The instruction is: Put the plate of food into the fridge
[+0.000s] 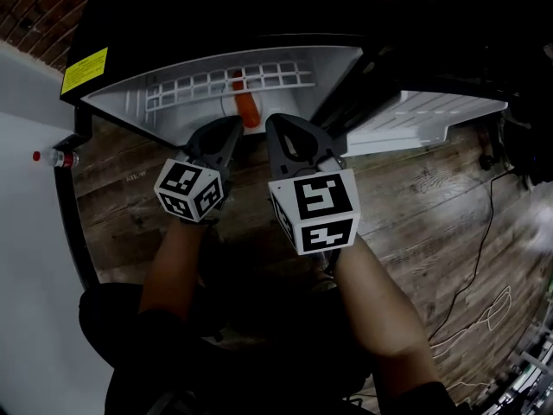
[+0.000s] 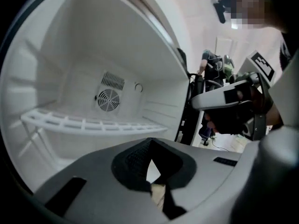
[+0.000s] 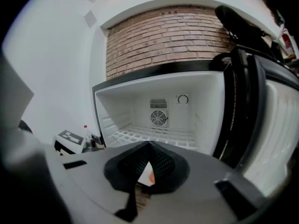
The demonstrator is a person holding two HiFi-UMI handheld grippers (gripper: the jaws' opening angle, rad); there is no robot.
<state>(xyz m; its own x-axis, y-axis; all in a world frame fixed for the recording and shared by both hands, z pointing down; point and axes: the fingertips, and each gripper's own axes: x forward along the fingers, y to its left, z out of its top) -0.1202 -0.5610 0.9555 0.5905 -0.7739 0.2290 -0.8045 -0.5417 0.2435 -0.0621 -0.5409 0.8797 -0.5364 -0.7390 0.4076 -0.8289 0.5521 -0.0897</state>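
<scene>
Open fridge (image 1: pixel 155 102) straight ahead, door (image 1: pixel 432 115) swung out to the right over the wooden floor (image 1: pixel 415 214). Left gripper (image 1: pixel 226 135) and right gripper (image 1: pixel 281 135) side by side at the mouth of the fridge, both aimed inward, close together but not touching. In the left gripper view, fingers (image 2: pixel 126 160) drawn almost together, a white sliver of the plate (image 2: pixel 152 171) pinched in the narrow slit between them. Same in the right gripper view: fingers nearly closed on the plate's white edge, with a spot of orange food (image 3: pixel 149 175) beside it. In the head view, orange food just beyond the fingertips and between the two grippers, with the wire shelf (image 1: pixel 199 83) behind it. Most of the plate hidden there under the grippers. Fan grille (image 3: pixel 159 118) on the fridge's back wall. Red-capped bottle (image 1: pixel 56 156) off to the left.
</scene>
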